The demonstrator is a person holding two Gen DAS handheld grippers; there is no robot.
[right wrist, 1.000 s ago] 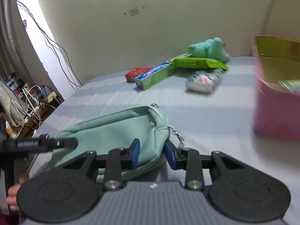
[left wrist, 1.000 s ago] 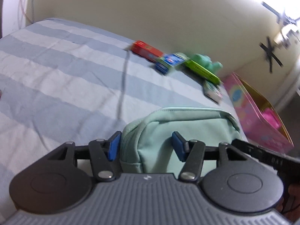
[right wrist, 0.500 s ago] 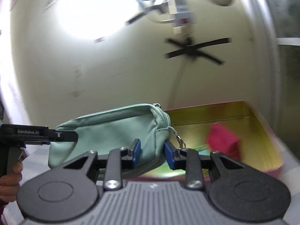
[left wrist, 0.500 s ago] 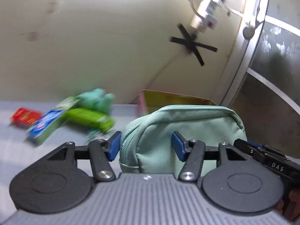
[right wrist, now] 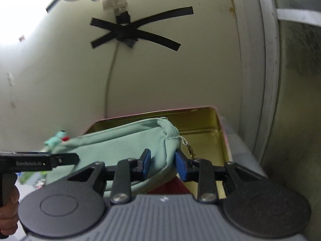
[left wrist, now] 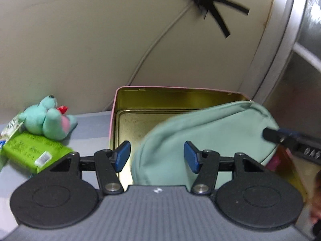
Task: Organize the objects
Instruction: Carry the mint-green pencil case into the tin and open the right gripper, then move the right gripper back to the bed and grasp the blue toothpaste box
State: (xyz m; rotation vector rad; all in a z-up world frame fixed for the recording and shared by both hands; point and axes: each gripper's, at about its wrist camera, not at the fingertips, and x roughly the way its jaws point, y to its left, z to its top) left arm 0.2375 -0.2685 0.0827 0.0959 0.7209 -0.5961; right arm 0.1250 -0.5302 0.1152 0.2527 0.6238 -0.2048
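A mint-green zip pouch (left wrist: 200, 132) hangs tilted over an open pink tin (left wrist: 180, 94) with a gold inside. In the left wrist view my left gripper (left wrist: 157, 155) stands open. Its left pad is clear of the pouch's end, and the right pad lies against the fabric. In the right wrist view my right gripper (right wrist: 161, 165) pinches the zip end of the pouch (right wrist: 120, 140) above the tin (right wrist: 200, 118), and its jaws are opening. One finger of the right gripper (left wrist: 268, 134) shows at the pouch's far end.
A mint plush toy (left wrist: 48, 120) and a green packet (left wrist: 34, 150) lie on the striped bed left of the tin. Something pink (left wrist: 273, 161) lies in the tin under the pouch. A wall with a taped cable is close behind, and a metal frame (right wrist: 268, 80) stands on the right.
Both grippers carried the pouch from the bed to above the tin. The pouch has slipped away from the left gripper's left pad and now tilts.
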